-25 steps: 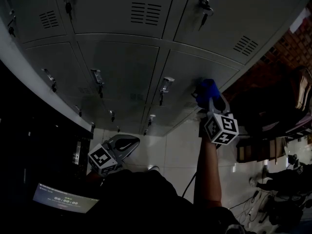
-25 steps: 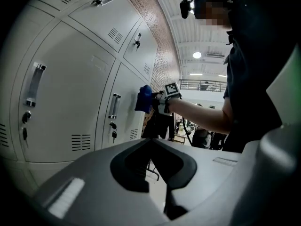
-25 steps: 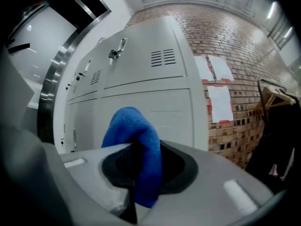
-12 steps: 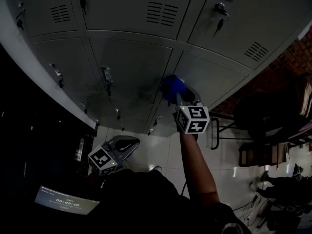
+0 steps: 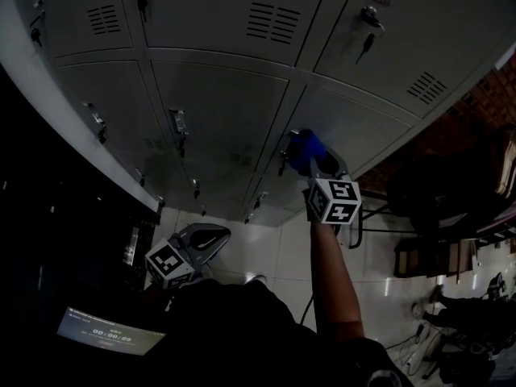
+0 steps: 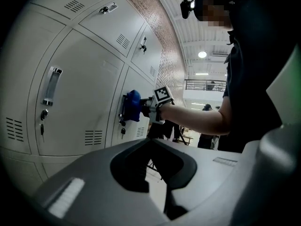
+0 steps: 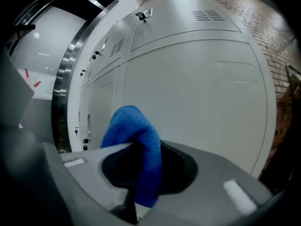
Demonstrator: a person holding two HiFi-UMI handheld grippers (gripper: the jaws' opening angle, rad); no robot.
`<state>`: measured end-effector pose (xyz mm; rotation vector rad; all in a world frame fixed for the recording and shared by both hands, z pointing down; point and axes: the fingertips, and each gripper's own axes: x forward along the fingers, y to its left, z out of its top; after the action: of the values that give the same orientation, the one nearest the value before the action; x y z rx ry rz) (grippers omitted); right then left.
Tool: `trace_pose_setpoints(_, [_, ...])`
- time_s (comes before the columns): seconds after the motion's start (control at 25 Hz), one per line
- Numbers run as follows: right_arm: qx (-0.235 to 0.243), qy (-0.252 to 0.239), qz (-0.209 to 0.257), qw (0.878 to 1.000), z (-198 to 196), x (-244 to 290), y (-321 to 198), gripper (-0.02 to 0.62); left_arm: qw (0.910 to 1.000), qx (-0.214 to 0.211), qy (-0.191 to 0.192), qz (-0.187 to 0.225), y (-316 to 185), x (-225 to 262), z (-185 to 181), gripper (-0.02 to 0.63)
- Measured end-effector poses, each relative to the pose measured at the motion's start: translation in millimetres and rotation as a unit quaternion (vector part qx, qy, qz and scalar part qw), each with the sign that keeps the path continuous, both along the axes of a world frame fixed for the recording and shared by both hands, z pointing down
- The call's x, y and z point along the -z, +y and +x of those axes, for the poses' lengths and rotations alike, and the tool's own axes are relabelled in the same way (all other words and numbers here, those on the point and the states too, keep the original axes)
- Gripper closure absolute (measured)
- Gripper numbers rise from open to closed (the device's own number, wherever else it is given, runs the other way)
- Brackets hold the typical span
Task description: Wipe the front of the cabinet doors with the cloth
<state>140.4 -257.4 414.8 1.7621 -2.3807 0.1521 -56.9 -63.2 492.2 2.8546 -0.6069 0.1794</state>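
- Cloth (image 5: 305,150): blue, bunched, pressed against the front of a lower-row cabinet door (image 5: 359,127), at that door's left edge, right beside its handle (image 5: 284,153).
- Right gripper (image 5: 313,164): arm stretched out to the far doors and fingers clamped on the cloth. The right gripper view shows the cloth (image 7: 134,140) pinched between the jaws, folded over and sticking out past the tips.
- The same view shows the door face (image 7: 197,93) filling the frame just behind the cloth. It is plain grey metal, with vent slots (image 7: 207,15) near the top.
- Marker cube (image 5: 334,201) sits on the near end of the right gripper, with the forearm (image 5: 330,272) below it.
- Left gripper (image 5: 211,236): held low and near the body, over the tiled floor (image 5: 274,252), well apart from the doors and tilted up to the right.
- Left gripper view: the jaws stand together with only a thin slit between them, and nothing is held.
- That view also shows the cloth (image 6: 132,105) against the door at handle height, with a key (image 6: 122,132) hanging just below it.
- Cabinet: a grid of grey doors, each with a handle, a lock and vent slots (image 5: 270,21). The middle lower door (image 5: 218,111) is left of the cloth.
- Brick wall (image 5: 476,79) is at far right.
- Screen (image 5: 109,329) with a timer readout sits at near left. The digits are too small to read.
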Motion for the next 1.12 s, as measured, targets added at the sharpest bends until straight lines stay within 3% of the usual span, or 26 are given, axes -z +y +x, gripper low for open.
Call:
trace_pose_setpoints(0.32, [-0.070,0.008,-0.009,0.997,83.6,-9.6,14.5,0.526,0.9997,-0.019,0.009,0.008,1.4,9.0,20.0,0.606])
trace_pose_setpoints(0.52, [-0.137,0.008,-0.012,0.990,153.8,-14.2,26.4,0.526,0.9996,-0.028,0.004,0.007,4.0,2.9,26.1,0.604])
trace_pose_setpoints(0.72, [-0.187,0.013,-0.014,0.982,199.6,-20.8,35.5,0.526,0.9995,-0.031,0.003,0.006,6.6,5.5,30.7,0.604])
trace_pose_setpoints(0.96, [-0.214,0.013,-0.019,0.977,212.9,-26.6,42.7,0.526,0.9994,-0.034,0.000,0.007,10.2,6.2,31.5,0.606])
trace_pose_setpoints(1.12, [-0.185,0.008,-0.005,0.983,181.1,-28.0,50.3,0.526,0.9996,-0.029,-0.003,0.005,11.4,1.7,26.8,0.606])
